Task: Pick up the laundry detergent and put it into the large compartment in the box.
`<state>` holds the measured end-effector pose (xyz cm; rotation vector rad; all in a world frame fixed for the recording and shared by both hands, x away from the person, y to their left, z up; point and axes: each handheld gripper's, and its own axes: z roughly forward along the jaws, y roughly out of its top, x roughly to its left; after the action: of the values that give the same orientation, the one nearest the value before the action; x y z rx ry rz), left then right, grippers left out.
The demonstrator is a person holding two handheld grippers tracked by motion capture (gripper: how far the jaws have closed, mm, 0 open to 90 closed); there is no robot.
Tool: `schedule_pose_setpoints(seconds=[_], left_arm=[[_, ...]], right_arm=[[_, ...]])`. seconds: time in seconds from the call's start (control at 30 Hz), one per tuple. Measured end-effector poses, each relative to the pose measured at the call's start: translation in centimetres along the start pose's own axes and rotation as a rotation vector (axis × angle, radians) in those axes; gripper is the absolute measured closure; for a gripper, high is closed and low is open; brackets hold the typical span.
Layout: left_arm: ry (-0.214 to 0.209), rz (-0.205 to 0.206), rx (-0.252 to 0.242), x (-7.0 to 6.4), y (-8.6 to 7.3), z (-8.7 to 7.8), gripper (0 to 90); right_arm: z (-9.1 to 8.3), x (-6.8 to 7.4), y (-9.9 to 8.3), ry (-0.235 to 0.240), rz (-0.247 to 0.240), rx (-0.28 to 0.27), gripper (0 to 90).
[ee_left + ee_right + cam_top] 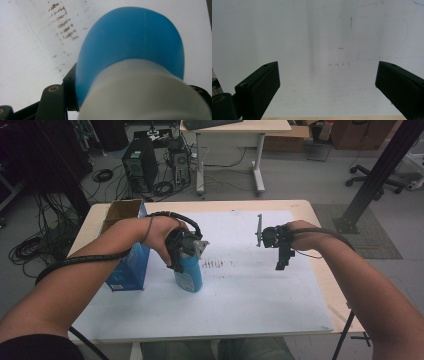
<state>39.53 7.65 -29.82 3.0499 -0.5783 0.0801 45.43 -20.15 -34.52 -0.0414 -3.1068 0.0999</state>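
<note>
My left gripper (pixel 186 254) has its fingers closed around the neck of the blue bottle (pixel 190 274), just under the white cap (pixel 147 95), and the bottle stands upright on the white sheet (pixel 260 295) that covers the desk, left of its middle and toward the near edge. Just to its left, by the left edge, stands the open blue carton (pixel 127 255), close beside the bottle, though I cannot tell whether they touch. My right gripper (pixel 282 257) hangs above the sheet well apart from the bottle, toward the right edge, with its fingers (pixel 259 85) spread wide and nothing between them. To do this well, I judge I should keep the squeeze firm on the neck, since the cap is smooth and the grip sits high, so the body could swing if I tilt it. I would lift it straight up first, clear of the carton's wall, before carrying it anywhere. If the cap is to come off, I would bring the free gripper in level and square onto it while the left holds the bottle steady and upright.
</note>
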Motion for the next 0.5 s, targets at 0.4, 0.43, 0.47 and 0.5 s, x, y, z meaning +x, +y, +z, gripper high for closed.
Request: schedule_pose_setpoints(seconds=[0.4,0.43,0.47,0.5], left_arm=[[0.026,0.014,0.007,0.0,0.5,-1.1,38.5],[0.027,0.006,0.006,0.0,0.5,-1.2,38.5],[0.032,0.003,0.013,0.1,0.6,-1.6,38.5],[0.033,0.000,0.017,0.1,0.6,-1.8,38.5]], right_arm=[[-0.1,-0.1,0.2,0.001,-0.007,-0.005,5.7],[-0.1,-0.1,0.2,0.001,-0.007,-0.005,5.7],[-0.1,0.0,0.3,-0.001,-0.007,-0.004,5.7],[-0.1,0.0,0.3,-0.001,-0.008,-0.005,5.7]])
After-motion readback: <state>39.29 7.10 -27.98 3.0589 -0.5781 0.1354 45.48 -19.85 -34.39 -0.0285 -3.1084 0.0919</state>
